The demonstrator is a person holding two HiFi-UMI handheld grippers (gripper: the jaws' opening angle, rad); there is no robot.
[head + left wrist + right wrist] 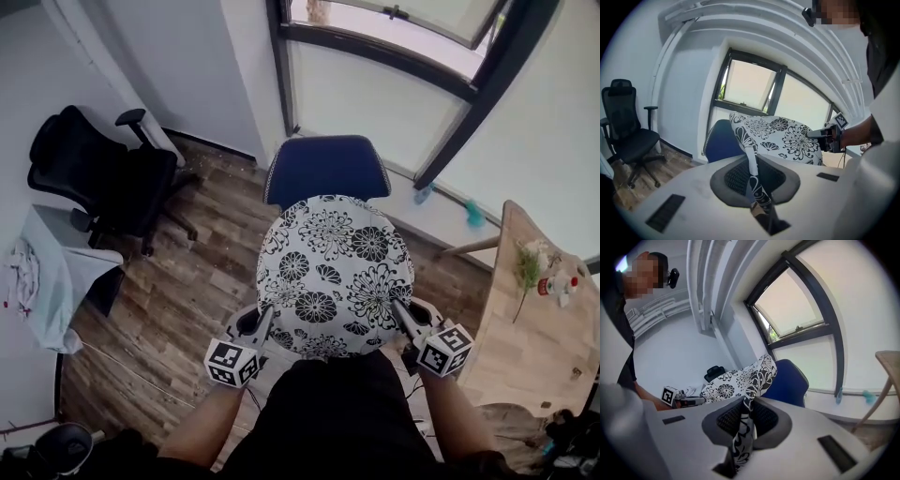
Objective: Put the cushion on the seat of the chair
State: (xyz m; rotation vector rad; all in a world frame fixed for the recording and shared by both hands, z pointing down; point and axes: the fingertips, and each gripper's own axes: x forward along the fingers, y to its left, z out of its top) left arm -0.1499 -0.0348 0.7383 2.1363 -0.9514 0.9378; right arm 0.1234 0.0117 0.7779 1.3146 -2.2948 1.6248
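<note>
Fabric cushion (333, 272): white with black flowers, round, it hangs between your two grippers, in front of the blue backrest and over where the seat should be
Left gripper (255, 328): your jaws are pinched on a thin fold of the cushion's left edge, and in this gripper's own view the cloth runs straight through the pads
Right gripper (405, 319): clamped the same way on the right edge, with a strip of patterned cloth squeezed between the pads
Blue chair (326, 169): it faces you, just beyond the cushion; only the backrest shows, and the seat is hidden under the cushion, so you cannot tell whether the two touch yet
Step in hand: you appear to be bringing the cushion to the seat; it is gripped at both sides and not yet let go
Next move: it likely calls for settling both hands evenly so the cushion lies flat with its far edge up against the backrest, and parting both pairs of jaws only once the seat carries it
Risk: letting one side go first would probably tip the cushion off the seat's edge
Around: a black office chair (103, 173) stands well apart at the left wall, a wooden table (534, 356) stands at your right, and a window (394, 37) is behind the chair
</note>
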